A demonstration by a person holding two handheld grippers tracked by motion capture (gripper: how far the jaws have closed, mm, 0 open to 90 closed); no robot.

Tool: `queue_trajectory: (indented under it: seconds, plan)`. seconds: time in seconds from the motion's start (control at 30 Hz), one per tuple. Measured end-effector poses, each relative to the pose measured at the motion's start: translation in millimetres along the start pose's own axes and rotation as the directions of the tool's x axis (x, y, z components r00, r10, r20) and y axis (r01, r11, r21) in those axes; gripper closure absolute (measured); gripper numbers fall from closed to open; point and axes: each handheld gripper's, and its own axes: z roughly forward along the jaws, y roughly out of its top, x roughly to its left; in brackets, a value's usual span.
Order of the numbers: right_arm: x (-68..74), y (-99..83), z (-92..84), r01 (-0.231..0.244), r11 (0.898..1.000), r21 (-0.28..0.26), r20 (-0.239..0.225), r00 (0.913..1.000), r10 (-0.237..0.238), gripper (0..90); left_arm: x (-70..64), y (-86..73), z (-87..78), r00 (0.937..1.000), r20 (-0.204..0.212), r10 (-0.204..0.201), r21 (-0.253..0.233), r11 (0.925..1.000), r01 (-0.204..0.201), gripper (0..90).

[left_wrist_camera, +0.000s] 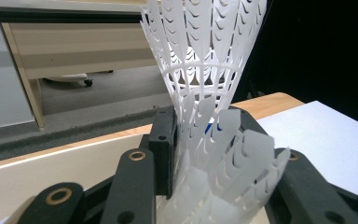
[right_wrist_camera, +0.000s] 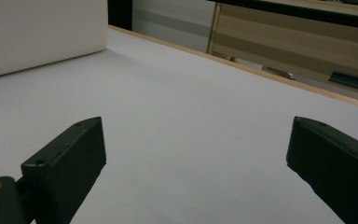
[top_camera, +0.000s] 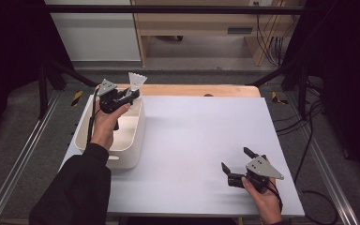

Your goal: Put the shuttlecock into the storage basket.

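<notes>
Shuttlecocks (left_wrist_camera: 205, 70) hide left tongs' (top_camera: 132, 95) pads, seemingly clamped; cork unseen.

A white table (top_camera: 192, 140) stood in the middle, a wooden desk (top_camera: 192, 21) lay far behind, and cables (top_camera: 269, 44) hung at far right.
</notes>
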Motion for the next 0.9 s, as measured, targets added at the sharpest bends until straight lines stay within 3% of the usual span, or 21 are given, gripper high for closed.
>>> queue_trajectory:
  seconds: [0.9]
  plan:
    - [0.3,-0.6,0.6,0.004,1.0,0.005,-0.003,1.0,-0.004,4.8,0.0,-5.6,3.3,0.9998,0.016,0.011,0.041,0.9991,-0.012,64.5]
